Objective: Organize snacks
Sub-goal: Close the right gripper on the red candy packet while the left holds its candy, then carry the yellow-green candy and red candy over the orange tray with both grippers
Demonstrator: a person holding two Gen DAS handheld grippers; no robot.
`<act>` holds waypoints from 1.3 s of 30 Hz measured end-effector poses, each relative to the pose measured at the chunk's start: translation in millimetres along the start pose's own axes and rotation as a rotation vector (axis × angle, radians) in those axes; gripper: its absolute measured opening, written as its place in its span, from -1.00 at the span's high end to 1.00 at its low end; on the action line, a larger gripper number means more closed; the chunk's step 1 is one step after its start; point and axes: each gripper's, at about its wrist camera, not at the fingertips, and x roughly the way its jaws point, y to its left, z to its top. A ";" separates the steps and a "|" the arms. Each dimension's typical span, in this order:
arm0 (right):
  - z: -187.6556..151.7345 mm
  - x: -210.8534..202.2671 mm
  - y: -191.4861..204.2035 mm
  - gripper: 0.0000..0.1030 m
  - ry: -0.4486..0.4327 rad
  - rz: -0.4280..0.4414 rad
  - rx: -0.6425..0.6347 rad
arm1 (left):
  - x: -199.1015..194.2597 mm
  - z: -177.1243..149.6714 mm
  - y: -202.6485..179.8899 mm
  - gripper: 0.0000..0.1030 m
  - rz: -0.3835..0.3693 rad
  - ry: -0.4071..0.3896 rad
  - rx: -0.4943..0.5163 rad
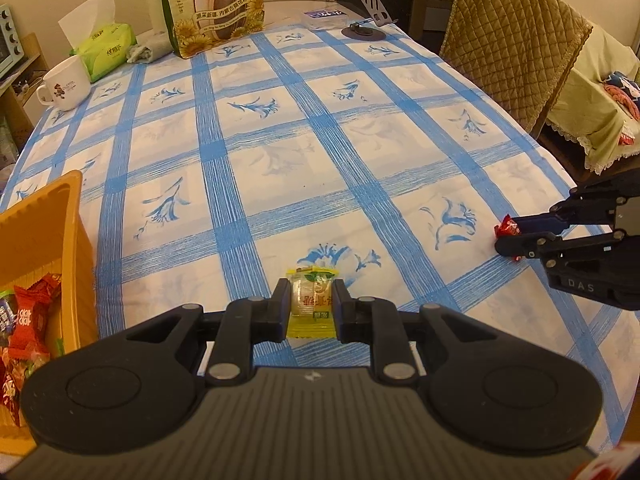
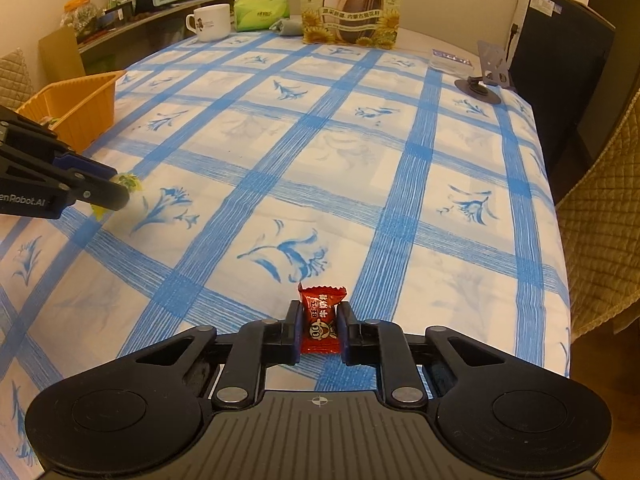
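My left gripper (image 1: 311, 294) is shut on a yellow-wrapped candy (image 1: 311, 300) just above the blue-checked tablecloth. My right gripper (image 2: 322, 318) is shut on a red-wrapped candy (image 2: 322, 318). In the left wrist view the right gripper (image 1: 505, 237) shows at the right edge with the red candy (image 1: 506, 227) between its fingers. In the right wrist view the left gripper (image 2: 120, 188) shows at the left with the yellow candy (image 2: 129, 181). An orange basket (image 1: 74, 216) at the left holds several wrapped snacks (image 1: 28, 320); it also shows in the right wrist view (image 2: 86, 96).
At the table's far end stand a large sunflower-seed bag (image 1: 216, 4), a green tissue pack (image 1: 106, 44), a white mug (image 1: 64, 84) and a phone stand (image 1: 370, 16). A quilted chair (image 1: 516, 40) stands at the right edge. The tablecloth (image 1: 320, 140) covers the table.
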 end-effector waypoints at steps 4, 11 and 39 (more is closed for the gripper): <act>-3.2 -8.7 0.9 0.68 -0.012 0.017 0.008 | -11.1 -4.9 -5.0 0.63 0.009 -0.012 -0.010; -7.3 -41.5 5.4 0.68 -0.054 0.049 0.037 | -42.8 -14.7 -16.4 0.63 0.015 -0.052 -0.046; 23.2 -142.5 133.1 0.68 -0.169 0.353 -0.028 | -213.4 -93.6 20.6 0.62 0.153 -0.238 -0.249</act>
